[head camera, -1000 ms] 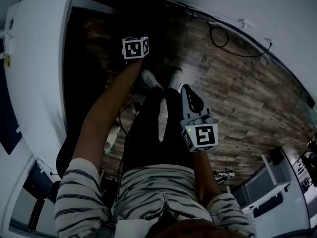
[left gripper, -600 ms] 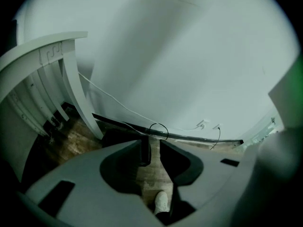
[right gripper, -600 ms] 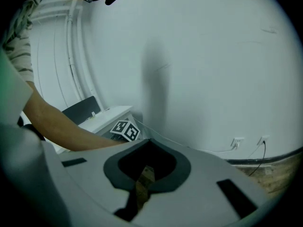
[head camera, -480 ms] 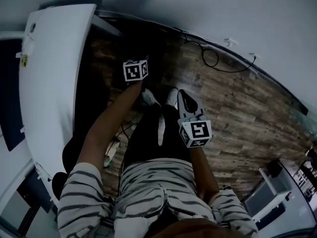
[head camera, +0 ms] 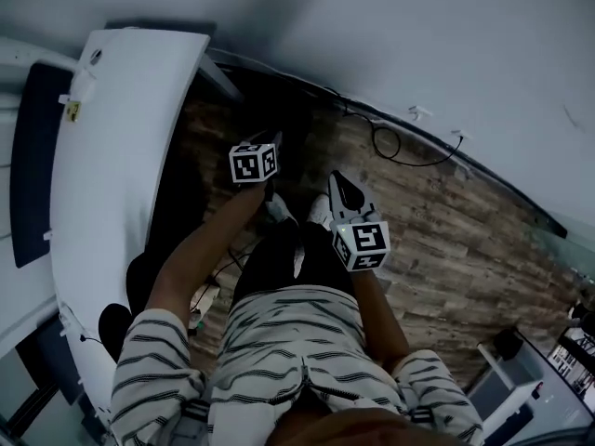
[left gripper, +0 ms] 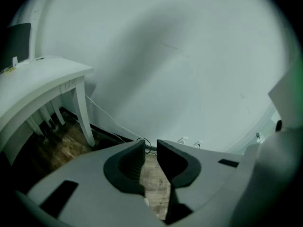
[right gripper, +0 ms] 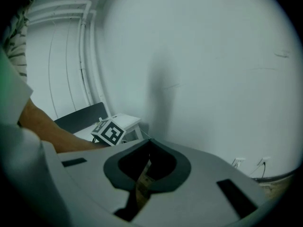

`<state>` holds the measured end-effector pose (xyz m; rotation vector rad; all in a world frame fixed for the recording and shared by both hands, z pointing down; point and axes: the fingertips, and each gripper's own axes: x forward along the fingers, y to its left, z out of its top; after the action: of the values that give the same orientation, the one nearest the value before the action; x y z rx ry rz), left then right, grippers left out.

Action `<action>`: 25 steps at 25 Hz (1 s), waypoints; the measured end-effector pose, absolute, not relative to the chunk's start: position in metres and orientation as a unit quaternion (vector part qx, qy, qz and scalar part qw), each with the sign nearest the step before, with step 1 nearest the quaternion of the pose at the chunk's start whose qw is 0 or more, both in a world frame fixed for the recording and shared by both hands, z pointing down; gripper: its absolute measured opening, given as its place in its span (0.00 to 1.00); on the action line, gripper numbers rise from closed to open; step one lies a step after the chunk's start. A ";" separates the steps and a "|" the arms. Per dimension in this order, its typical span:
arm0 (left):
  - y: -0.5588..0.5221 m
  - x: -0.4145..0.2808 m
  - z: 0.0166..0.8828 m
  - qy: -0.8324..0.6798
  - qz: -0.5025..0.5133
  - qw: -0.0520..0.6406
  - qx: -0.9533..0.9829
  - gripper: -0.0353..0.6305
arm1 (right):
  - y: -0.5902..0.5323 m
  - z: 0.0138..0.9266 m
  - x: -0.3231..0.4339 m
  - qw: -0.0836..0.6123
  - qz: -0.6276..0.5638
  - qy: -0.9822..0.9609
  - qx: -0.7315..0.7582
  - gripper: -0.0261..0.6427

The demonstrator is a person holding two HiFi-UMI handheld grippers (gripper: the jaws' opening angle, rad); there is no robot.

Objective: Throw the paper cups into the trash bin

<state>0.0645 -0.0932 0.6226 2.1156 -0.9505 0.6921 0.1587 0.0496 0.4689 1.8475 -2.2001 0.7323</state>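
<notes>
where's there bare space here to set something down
The curved white tabletop is mostly bare between its dark panel and its floor-side edge. The wood plank floor lies open right of the feet, this side of the looped black cable by the wall. Beside the left leg, under the table, loose cords crowd it.

Table (left gripper: pixel 42 77) cut off left, shoes (head camera: pixel 279 212) half hidden

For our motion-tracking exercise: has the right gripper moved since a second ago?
Yes. The right gripper has moved up the picture, toward the coiled cable.
</notes>
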 end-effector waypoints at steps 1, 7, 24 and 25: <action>-0.091 0.062 0.611 -0.369 0.261 0.352 0.820 0.19 | 0.049 0.464 0.156 0.087 0.243 -0.741 0.620 0.05; -0.081 0.057 0.541 -0.373 0.220 0.322 0.842 0.16 | 0.043 0.433 0.150 0.080 0.225 -0.755 0.611 0.05; -0.049 0.045 0.411 -0.384 0.149 0.171 0.895 0.09 | 0.007 0.377 0.138 0.044 0.181 -0.775 0.604 0.05; -0.047 0.045 0.406 -0.382 0.143 0.168 0.897 0.09 | 0.006 0.373 0.137 0.039 0.179 -0.777 0.603 0.05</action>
<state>0.0447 -0.0473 0.4060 2.5525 -1.0878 0.4076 0.1366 0.0063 0.3730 1.8476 -2.3819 0.5473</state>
